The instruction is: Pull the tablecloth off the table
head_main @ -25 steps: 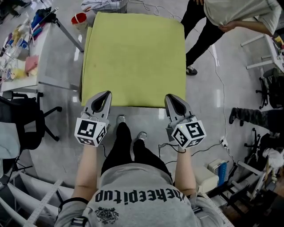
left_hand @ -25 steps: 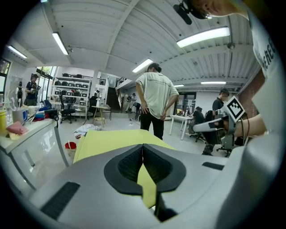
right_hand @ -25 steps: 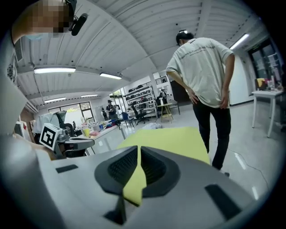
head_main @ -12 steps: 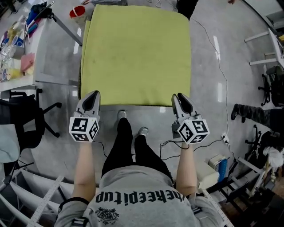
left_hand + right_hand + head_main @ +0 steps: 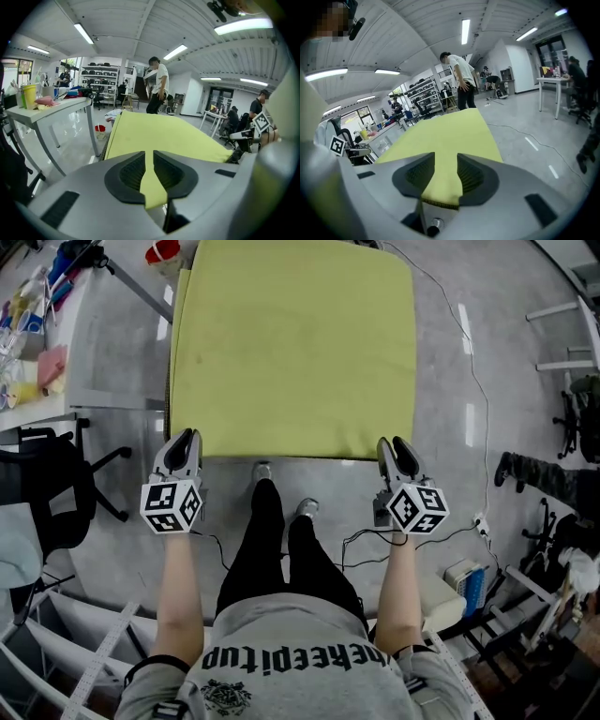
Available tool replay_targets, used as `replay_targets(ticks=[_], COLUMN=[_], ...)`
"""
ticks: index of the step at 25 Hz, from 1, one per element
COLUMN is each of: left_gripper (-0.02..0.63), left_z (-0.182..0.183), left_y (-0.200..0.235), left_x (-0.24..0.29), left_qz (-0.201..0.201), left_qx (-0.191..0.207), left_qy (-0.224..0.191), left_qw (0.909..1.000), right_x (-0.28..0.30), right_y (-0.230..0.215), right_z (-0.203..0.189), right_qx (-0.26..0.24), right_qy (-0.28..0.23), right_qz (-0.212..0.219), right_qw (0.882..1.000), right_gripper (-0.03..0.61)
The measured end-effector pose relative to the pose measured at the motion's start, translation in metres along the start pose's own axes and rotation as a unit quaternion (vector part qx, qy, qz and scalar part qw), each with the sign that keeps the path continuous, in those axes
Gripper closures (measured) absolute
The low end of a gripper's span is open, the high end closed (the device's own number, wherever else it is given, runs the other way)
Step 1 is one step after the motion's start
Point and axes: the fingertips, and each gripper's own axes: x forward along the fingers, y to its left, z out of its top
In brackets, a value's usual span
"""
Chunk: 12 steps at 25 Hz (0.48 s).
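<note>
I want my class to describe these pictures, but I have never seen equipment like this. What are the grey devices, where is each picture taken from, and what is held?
There is no robot: a person holds a tool in each hand, each ending in a two-jaw claw. The head view looks down from a camera on the person's head; the left claw and right claw show beyond the forearms, and the patterned cubes are part of the tools. Each gripper view comes from a camera riding on one tool, looking along its jaws. Ahead lies a yellow-green tablecloth, spread flat; both claws are at its near edge. Their jaws have just been opening, the left a crack, the right wider, each with the cloth's edge in the gap. Neither seems to pinch it yet.
</note>
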Motion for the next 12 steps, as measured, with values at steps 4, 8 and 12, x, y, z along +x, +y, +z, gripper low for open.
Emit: replay_targets(ticks=[4, 8, 12], left_gripper=[0.519, 0.471, 0.444], left_z=[-0.016, -0.029, -0.043], left_y=[0.014, 0.025, 0.032], left_x=[0.006, 0.011, 0.015], left_qz=[0.015, 0.031, 0.042], left_qx=[-0.004, -0.004, -0.004], left_qy=[0.019, 0.030, 0.045], left_qw=[0.9997, 0.9991, 0.9981], right_x=[0.003, 0.004, 0.003], right_y=[-0.013, -0.022, -0.034], right_z=[-0.020, -0.036, -0.045], right_qx=[0.017, 0.025, 0.031], right_qy=[0.016, 0.032, 0.037], right_qz=[-0.015, -0.028, -0.045], right_qw=[1.000, 0.999, 0.998], right_gripper=[0.425, 0.408, 0.396])
